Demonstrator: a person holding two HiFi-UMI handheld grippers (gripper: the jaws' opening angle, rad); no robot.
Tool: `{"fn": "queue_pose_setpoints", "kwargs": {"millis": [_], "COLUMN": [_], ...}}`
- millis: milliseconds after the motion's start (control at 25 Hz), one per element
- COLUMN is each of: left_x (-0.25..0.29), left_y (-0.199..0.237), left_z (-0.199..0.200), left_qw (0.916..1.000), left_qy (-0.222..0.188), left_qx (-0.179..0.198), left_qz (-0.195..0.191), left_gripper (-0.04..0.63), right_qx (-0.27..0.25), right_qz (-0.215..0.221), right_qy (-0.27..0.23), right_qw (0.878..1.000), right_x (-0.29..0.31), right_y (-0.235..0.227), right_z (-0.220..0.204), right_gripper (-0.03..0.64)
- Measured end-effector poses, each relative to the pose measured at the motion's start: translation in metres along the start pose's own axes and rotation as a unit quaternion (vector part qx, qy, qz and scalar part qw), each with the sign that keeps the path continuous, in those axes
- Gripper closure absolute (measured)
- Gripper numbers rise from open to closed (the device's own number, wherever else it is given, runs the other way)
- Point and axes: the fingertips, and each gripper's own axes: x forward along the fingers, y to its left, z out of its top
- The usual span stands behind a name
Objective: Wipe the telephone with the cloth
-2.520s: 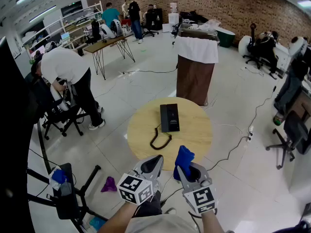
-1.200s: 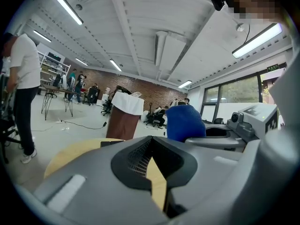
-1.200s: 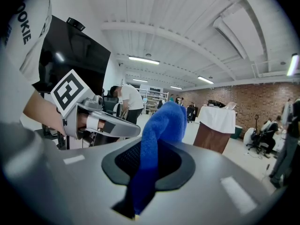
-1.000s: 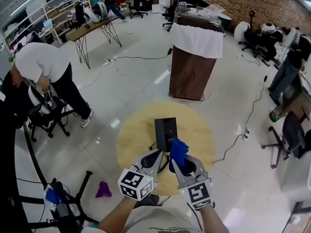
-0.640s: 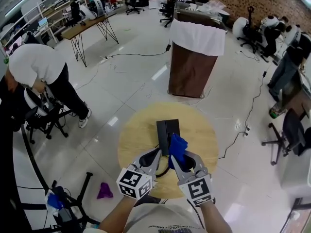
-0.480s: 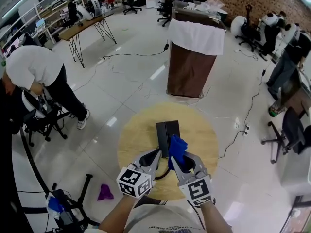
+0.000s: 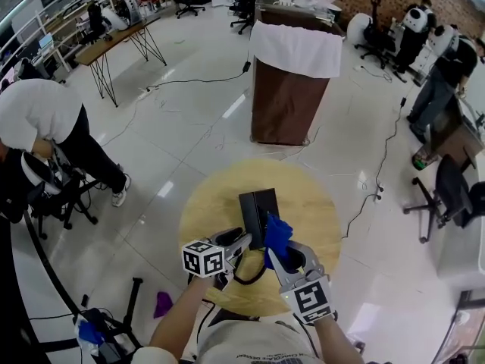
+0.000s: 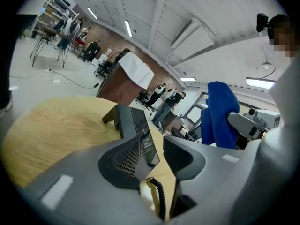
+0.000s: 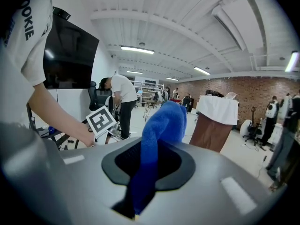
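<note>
Wiping judged not yet begun: my right gripper (image 7: 283, 253) clamps the cloth (image 7: 277, 233) at the near edge of the telephone (image 7: 256, 205), my left gripper (image 7: 236, 247) opening its jaws, holding nothing

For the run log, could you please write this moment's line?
left hand-held gripper: jaws opening, nothing gripped; right hand-held gripper: shut on blue cloth; black desk telephone: on round wooden table
</note>
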Motion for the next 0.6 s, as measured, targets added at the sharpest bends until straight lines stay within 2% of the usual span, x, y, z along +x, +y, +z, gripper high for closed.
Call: {"fn": "queue_pose_setpoints", "kwargs": {"millis": [200,480,600], "left_x": [0.015,0.031,0.038], "left_y": [0.028,0.044,0.051], "left_z": [-0.014,-0.022,-0.024], "left_qw": [0.9982,0.994,0.9935], "left_qy": [0.022,0.037,0.052], "left_qx": [-0.048,-0.078,-0.074], "left_qz": [-0.029,-0.067,-0.07], "left_gripper": [0.439,0.439,0.439], "right_qx": [0.009,0.024,0.029], "right_qz": [-0.011,-0.022,-0.028], "right_qy": [0.017,0.037,0.04], "right_qw": [1.0,0.999,0.998], "right_x": [0.006,0.014,0.018], "right_y": [-0.003,-0.003,-0.002], "right_z": [-0.008,-0.022,-0.028], "right_gripper": [0.552,0.552,0.552]}}
